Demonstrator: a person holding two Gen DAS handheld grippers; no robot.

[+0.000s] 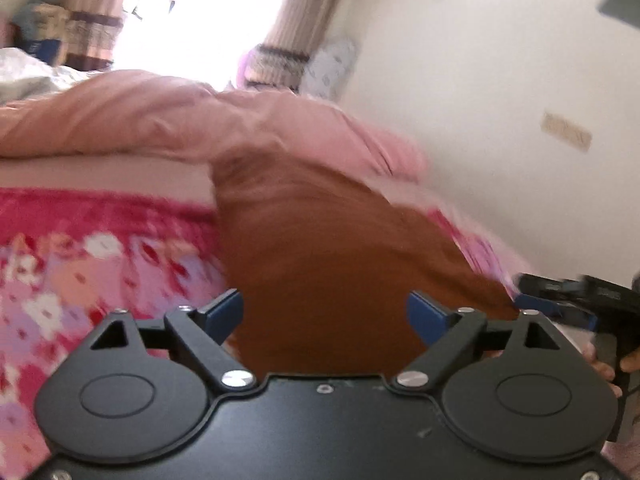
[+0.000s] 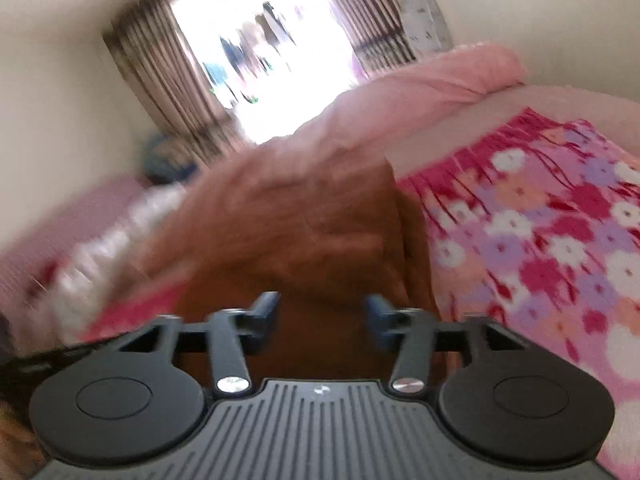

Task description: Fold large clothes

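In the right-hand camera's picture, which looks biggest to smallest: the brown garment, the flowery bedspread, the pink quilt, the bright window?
1. Brown garment, though it lies nearest the camera, which inflates it.
2. Flowery bedspread and pink quilt: too alike to rank.
3. Window, farthest away.

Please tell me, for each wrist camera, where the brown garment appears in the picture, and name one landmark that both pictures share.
Left wrist view: the brown garment fills the centre, running from between the open fingers of the left gripper up toward the pink quilt.
Right wrist view: the brown garment lies centre, slightly left, ahead of the right gripper.
Shared landmark: the bright window between striped curtains.
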